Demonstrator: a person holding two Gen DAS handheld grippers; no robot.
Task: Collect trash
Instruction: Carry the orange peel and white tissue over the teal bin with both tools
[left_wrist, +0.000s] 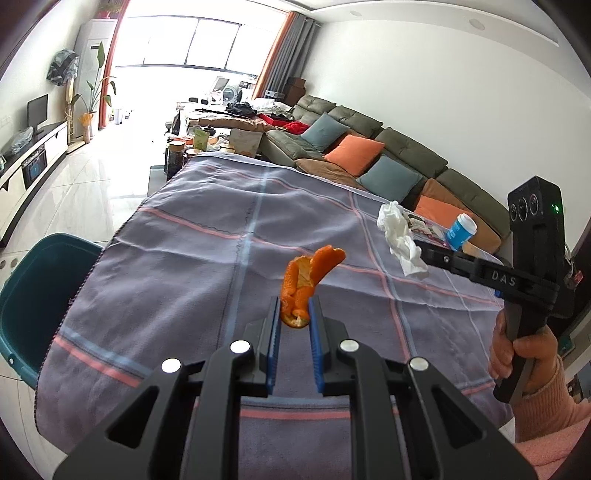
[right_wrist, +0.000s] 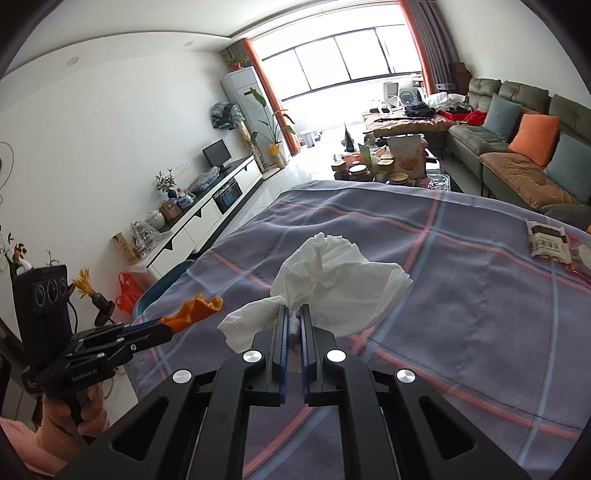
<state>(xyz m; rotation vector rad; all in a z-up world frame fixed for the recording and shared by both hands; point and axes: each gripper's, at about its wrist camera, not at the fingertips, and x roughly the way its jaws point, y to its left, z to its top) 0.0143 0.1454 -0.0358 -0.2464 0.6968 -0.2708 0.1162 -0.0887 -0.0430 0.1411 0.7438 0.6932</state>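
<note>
My left gripper (left_wrist: 294, 306) is shut on an orange peel (left_wrist: 308, 275) and holds it above the purple plaid tablecloth (left_wrist: 207, 258). The peel also shows in the right wrist view (right_wrist: 197, 310), at the tip of the left gripper (right_wrist: 162, 326). My right gripper (right_wrist: 294, 314) is shut on a crumpled white tissue (right_wrist: 332, 273) and holds it above the cloth. In the left wrist view the tissue (left_wrist: 400, 236) hangs from the right gripper (left_wrist: 423, 247) at the right. A teal bin (left_wrist: 33, 295) stands by the table's left edge.
Snack wrappers (right_wrist: 546, 242) lie on the cloth (right_wrist: 461, 295) at the far right, with a blue and white cup (left_wrist: 460, 229) beside them. A sofa with cushions (left_wrist: 354, 153) runs along the right. A cluttered coffee table (right_wrist: 391, 162) stands beyond the table's far edge.
</note>
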